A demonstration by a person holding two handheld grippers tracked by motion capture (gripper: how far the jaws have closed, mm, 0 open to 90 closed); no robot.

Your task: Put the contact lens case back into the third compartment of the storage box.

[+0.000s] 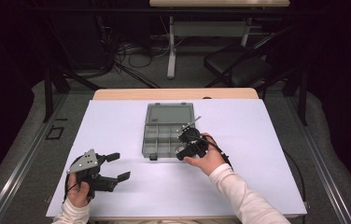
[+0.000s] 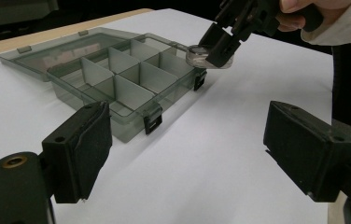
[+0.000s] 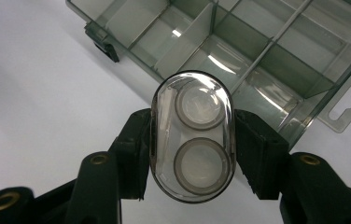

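White table sheet (image 1: 117, 126), dark room behind with a chair (image 1: 239, 65): a clear case held over an open box.

On the sheet's middle sits the grey compartment box (image 1: 166, 135), lid laid back on the far side. The right gripper (image 3: 192, 154) has its jaws pressed on both long sides of an oval clear case (image 3: 192, 135) with two round wells, held at the box's near right corner, just above the rim. The left gripper (image 1: 115, 167) rests near left, well apart from the box, jaws spread wide with nothing between them.
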